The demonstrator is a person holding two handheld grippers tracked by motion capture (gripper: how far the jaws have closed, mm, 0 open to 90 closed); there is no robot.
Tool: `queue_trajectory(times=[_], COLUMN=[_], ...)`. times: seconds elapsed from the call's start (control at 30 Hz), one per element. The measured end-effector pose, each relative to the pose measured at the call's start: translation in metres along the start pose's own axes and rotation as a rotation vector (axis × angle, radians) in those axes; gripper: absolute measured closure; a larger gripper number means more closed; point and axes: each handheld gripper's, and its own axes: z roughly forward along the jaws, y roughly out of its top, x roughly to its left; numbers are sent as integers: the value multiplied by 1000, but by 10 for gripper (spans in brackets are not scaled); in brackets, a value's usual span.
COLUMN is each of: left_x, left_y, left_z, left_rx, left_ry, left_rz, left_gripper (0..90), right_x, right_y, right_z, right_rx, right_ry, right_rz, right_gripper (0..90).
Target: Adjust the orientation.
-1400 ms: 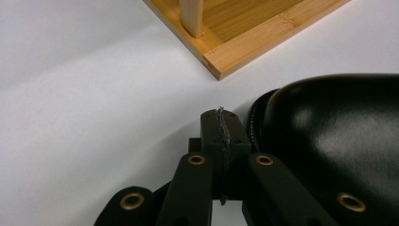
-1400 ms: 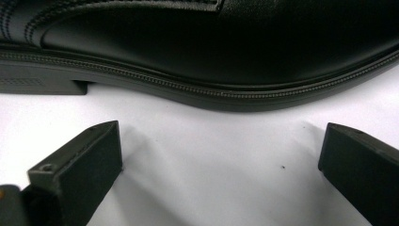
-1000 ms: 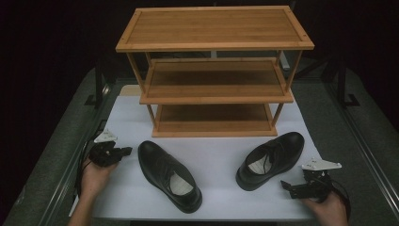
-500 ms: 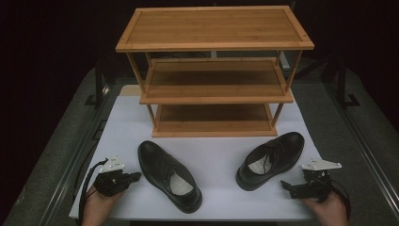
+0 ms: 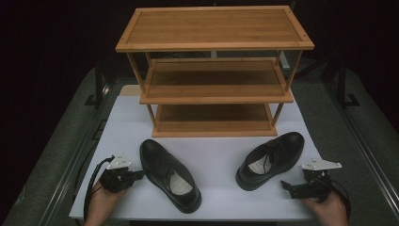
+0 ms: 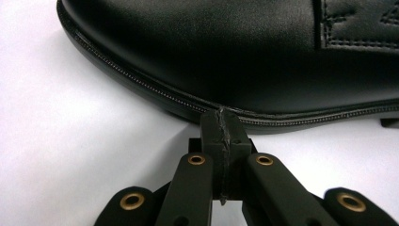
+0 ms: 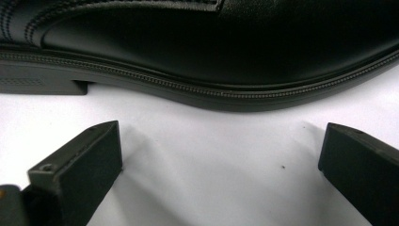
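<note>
A white rectangular mat [image 5: 216,155] covers the middle of a dark grey table [image 5: 61,155], and the room behind it falls away into blackness. At the far end of the mat stands a three-tier wooden shoe rack [image 5: 214,70] of warm brown slats, all three shelves bare. In front of the rack lie two black leather lace-up dress shoes: the left shoe [image 5: 169,173] sits before the rack's left half, angled with its toe toward the near edge of the mat, and the right shoe [image 5: 270,159] sits before the rack's right half, its toe pointing up toward the rack's right leg and its heel nearer the person. Both rest flat on their soles, well apart from each other and clear of the rack. The person's left hand [image 5: 101,200] holds the left gripper [image 5: 136,175] low over the mat, just beside the left shoe's outer flank; its jaws are pressed fully together with nothing between them, and in the left gripper view their joined tips [image 6: 224,117] sit right at the stitched welt of the shoe [image 6: 226,52], though I cannot tell whether they actually touch it. The right hand [image 5: 329,207] holds the right gripper [image 5: 286,186] near the right shoe's heel end; its jaws stand wide apart, empty, with the shoe's sole edge [image 7: 211,89] lying across just beyond them, not touching.
</note>
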Motion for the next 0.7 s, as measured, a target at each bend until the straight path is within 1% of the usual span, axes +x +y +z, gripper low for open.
queue_trajectory(times=[0.13,0.37,0.6,0.7], left_x=[2,5,8,9], left_y=[5,18,27,31], left_z=[4,15,23,27], left_rx=[3,9,15,14], left_ry=[3,13,7,4], left_rz=[6,22,32,29], left_gripper=[900,900,900,900], right_x=[0,0,0,0], right_y=[0,0,0,0], right_z=[0,0,0,0], right_rx=[0,-1,-1,-1], right_ry=[0,0,0,0], right_rz=[0,-1,-2,-2], right_gripper=[0,0,0,0])
